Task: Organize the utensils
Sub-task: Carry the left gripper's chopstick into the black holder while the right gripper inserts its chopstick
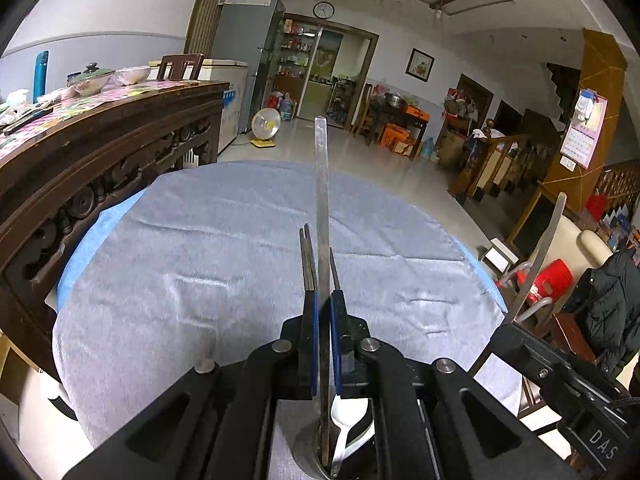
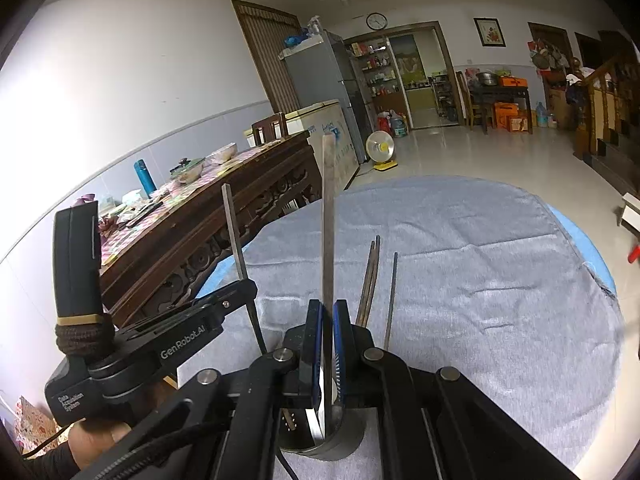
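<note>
My left gripper [image 1: 325,300] is shut on a long flat metal chopstick [image 1: 322,200] that stands nearly upright. Its lower end reaches into a metal utensil cup [image 1: 310,462] at the bottom edge. A white spoon [image 1: 346,412] and dark chopsticks [image 1: 307,256] stand in that cup. My right gripper [image 2: 328,308] is shut on a second metal chopstick [image 2: 328,220] above the same cup [image 2: 344,440], beside the thin dark chopsticks [image 2: 370,280]. The two grippers are close together; the left gripper [image 2: 244,286] shows on the left of the right wrist view.
The cup stands on a round table with a grey cloth [image 1: 200,260] over a blue cover. A dark carved sideboard [image 1: 100,160] with dishes runs along the left. A red stool [image 1: 548,276] and a black jacket [image 1: 612,308] are at the right. A hand [image 2: 92,444] holds the left gripper.
</note>
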Demonstrator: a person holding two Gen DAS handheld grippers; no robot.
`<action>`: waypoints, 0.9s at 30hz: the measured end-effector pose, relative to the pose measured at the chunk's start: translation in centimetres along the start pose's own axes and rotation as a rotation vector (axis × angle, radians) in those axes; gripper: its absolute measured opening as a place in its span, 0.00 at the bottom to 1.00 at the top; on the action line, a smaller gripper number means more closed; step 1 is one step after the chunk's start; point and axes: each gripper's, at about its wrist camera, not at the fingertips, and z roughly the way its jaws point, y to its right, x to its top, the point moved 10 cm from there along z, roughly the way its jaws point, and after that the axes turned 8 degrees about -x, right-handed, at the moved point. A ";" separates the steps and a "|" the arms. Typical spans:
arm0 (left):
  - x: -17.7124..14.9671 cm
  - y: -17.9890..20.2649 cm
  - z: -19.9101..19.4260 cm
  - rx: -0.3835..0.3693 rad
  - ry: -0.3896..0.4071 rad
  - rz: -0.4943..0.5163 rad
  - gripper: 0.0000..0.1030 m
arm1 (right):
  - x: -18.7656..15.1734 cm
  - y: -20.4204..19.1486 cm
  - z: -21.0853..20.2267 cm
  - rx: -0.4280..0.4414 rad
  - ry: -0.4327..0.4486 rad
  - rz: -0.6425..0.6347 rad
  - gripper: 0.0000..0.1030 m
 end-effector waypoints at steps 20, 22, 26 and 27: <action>-0.7 0.1 -0.8 -0.012 0.003 -0.001 0.05 | -0.9 0.0 0.0 0.002 -0.015 -0.004 0.06; -1.0 0.1 -0.8 -0.018 -0.002 -0.002 0.05 | -1.1 -0.1 -0.1 0.005 -0.017 -0.006 0.06; -1.8 0.1 -0.7 -0.019 -0.019 -0.004 0.05 | -1.7 -0.3 0.1 0.008 -0.031 -0.012 0.06; -2.0 0.1 -0.7 -0.018 -0.023 -0.002 0.06 | -1.9 -0.3 0.2 0.008 -0.036 -0.012 0.06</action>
